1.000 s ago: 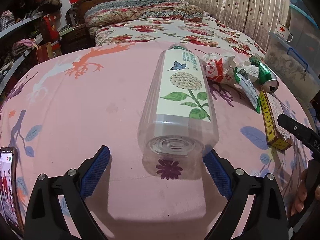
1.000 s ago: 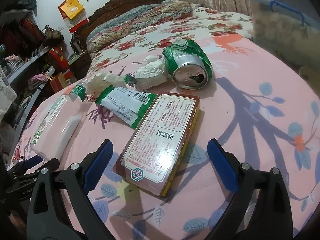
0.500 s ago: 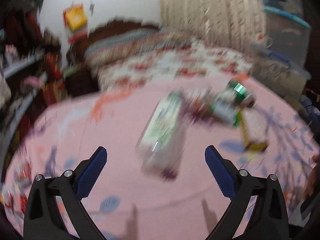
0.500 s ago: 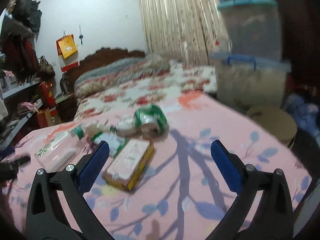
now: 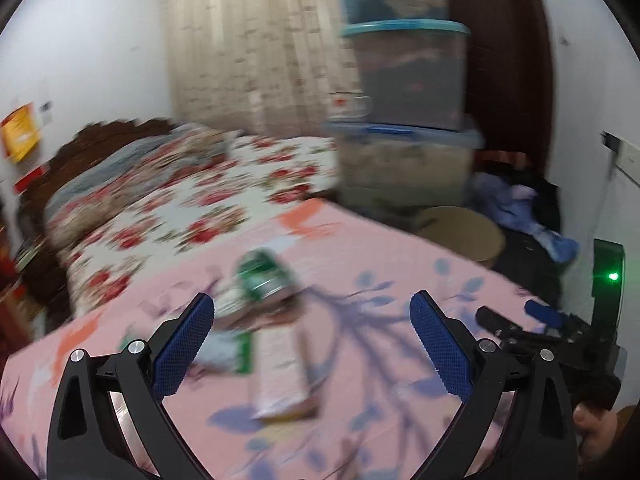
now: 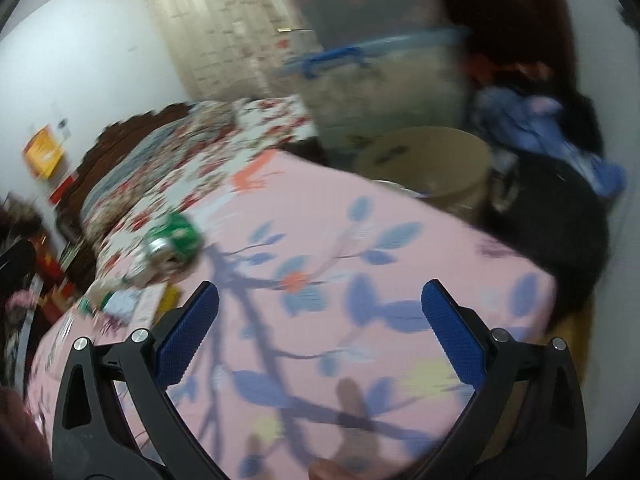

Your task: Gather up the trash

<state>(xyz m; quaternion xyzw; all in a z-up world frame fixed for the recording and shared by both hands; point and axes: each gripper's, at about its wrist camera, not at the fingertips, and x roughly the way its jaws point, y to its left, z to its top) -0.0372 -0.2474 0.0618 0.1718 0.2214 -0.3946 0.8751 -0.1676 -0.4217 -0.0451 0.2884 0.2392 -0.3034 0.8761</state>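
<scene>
Both views are motion-blurred. In the left wrist view my left gripper is open and empty above the pink tablecloth. A green can lies ahead of it, a flat box lies between the fingers' line of sight, and a green-white wrapper sits to its left. My right gripper is open and empty over the cloth's right part. The can and box lie far left in the right wrist view. The bottle is out of view.
A round tan bin stands on the floor past the table's far right edge; it also shows in the right wrist view. Stacked plastic storage boxes stand behind it. A floral bed lies beyond the table. Dark clothes lie to the right.
Both grippers have lifted away from the table and swung right, toward the bin and storage boxes. The bottle has left the left wrist view. Both stay open and empty.
</scene>
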